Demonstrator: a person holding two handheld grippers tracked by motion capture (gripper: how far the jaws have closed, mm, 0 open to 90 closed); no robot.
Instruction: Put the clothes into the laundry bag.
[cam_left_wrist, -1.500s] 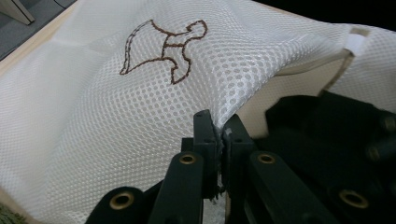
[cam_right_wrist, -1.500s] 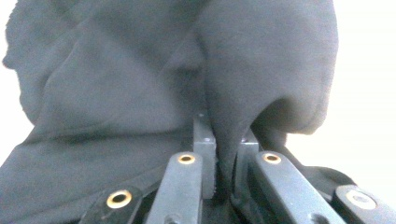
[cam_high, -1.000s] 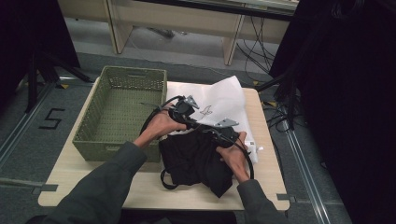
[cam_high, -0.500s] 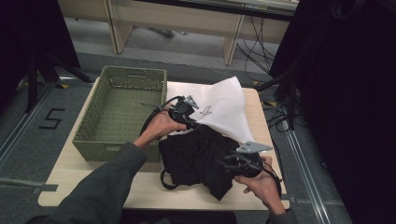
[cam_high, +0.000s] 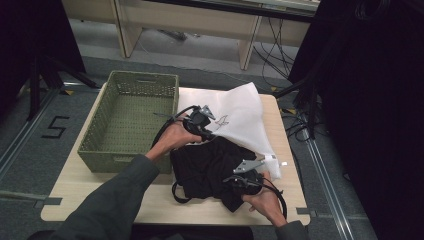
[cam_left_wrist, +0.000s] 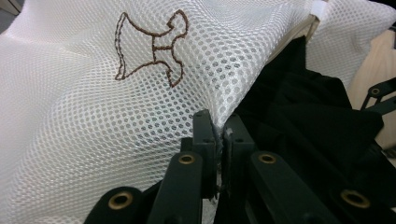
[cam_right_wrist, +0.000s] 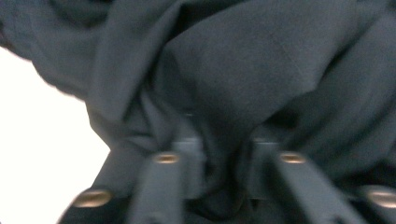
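At table's right half, black garment (cam_high: 212, 167) lies partly inside white mesh bag (cam_high: 240, 117). My left gripper (cam_left_wrist: 218, 135) clenched on bag's rim, keeping mouth open. My right gripper (cam_right_wrist: 219, 144), jaws just closing, bites garment fold near front edge for stuffing.

**Dim room, bright mesh, one smeared view**

The high view is dim and soft, its corners falling into black. In the left gripper view the white mesh bag (cam_left_wrist: 116, 107) is brightly lit and sharp, and the black garment (cam_left_wrist: 308, 116) loses detail. The right gripper view is blurred throughout, with a blown-out white patch at left.
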